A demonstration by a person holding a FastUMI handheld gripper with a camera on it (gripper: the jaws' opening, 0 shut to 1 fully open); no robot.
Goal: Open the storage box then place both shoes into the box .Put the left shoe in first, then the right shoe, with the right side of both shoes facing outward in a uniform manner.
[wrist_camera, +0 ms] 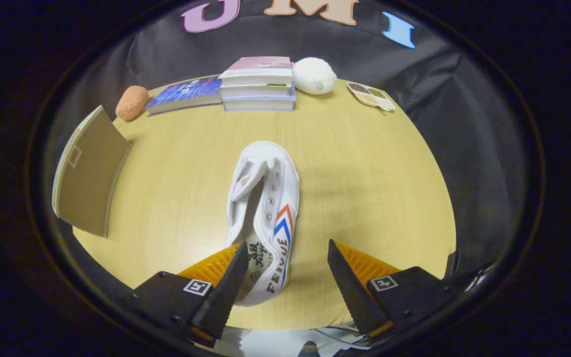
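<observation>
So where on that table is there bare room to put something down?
The table is bare right of the shoe, up to the small tray, and left of it toward the box lid. The far edge is crowded with books and two balls. The open claw straddles the shoe's heel.

White shoe (264, 208) — red-and-blue chevrons — black lettering.

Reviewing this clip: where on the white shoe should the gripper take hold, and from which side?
Probably the heel collar of the shoe, approached from the heel end. The shoe lies on the table with its heel between the open gripper fingers and its toe pointing away, so one finger could slip inside the opening and pinch the collar wall.
</observation>
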